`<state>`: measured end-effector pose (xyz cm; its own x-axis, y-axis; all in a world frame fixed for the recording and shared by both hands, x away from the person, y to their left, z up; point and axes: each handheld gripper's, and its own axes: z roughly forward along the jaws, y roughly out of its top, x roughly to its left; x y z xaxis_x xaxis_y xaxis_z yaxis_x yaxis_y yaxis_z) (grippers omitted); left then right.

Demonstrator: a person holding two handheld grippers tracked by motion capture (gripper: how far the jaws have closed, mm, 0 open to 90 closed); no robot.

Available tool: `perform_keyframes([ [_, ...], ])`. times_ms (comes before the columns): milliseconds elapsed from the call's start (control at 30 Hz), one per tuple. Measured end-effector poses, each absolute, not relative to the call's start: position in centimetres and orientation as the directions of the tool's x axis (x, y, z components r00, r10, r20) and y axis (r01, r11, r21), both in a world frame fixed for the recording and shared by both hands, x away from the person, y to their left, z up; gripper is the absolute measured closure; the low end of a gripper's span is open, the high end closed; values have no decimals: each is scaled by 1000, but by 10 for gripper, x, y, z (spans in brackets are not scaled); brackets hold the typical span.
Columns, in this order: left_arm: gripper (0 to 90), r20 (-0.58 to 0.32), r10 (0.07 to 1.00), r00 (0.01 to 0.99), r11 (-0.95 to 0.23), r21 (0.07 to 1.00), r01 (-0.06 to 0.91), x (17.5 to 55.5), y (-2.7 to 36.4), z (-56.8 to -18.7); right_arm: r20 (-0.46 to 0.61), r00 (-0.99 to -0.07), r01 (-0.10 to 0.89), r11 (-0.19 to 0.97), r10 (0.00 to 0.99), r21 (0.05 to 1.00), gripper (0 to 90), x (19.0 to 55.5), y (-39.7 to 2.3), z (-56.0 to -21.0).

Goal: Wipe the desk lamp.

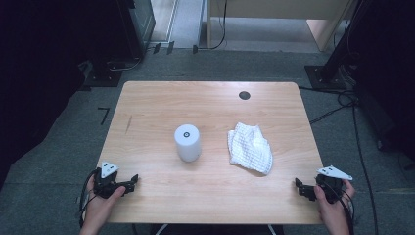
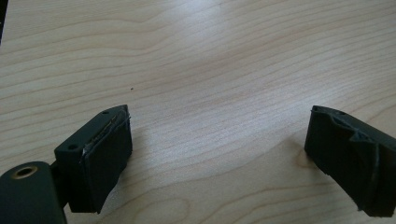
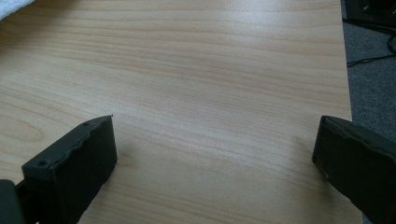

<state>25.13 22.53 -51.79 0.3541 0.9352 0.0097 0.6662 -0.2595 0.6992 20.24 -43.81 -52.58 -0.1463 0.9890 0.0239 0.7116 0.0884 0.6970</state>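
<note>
Resting near the front left corner of the table [image 1: 161,98], the left gripper [image 1: 128,184] sits in a hand [image 1: 100,205] with its fingers [image 2: 100,158] spread wide apart over bare wood, holding nothing. Near the front right corner, the right gripper [image 1: 302,188] sits in the other hand [image 1: 333,208], its fingers [image 3: 74,163] likewise wide apart and empty, just inside the right edge of the table. A white cylinder [image 1: 188,142] stands upright near the middle of the table, a dark ring on its top face. Just to its right, but not touching it, lies a crumpled white cloth [image 1: 250,147] with a faint checked weave. Both things lie well apart from either gripper. A small dark round hole [image 1: 244,95] sits near the back edge, toward the right. In the right gripper view, a corner of the cloth [image 3: 14,7] shows at the far left.
</note>
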Motion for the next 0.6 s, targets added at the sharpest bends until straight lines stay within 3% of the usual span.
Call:
perform_keyframes([
  [600,73,9,936,351,-257,699,668,252,225,-518,24,-148,711,90,989,697,0,203,-438,-526],
])
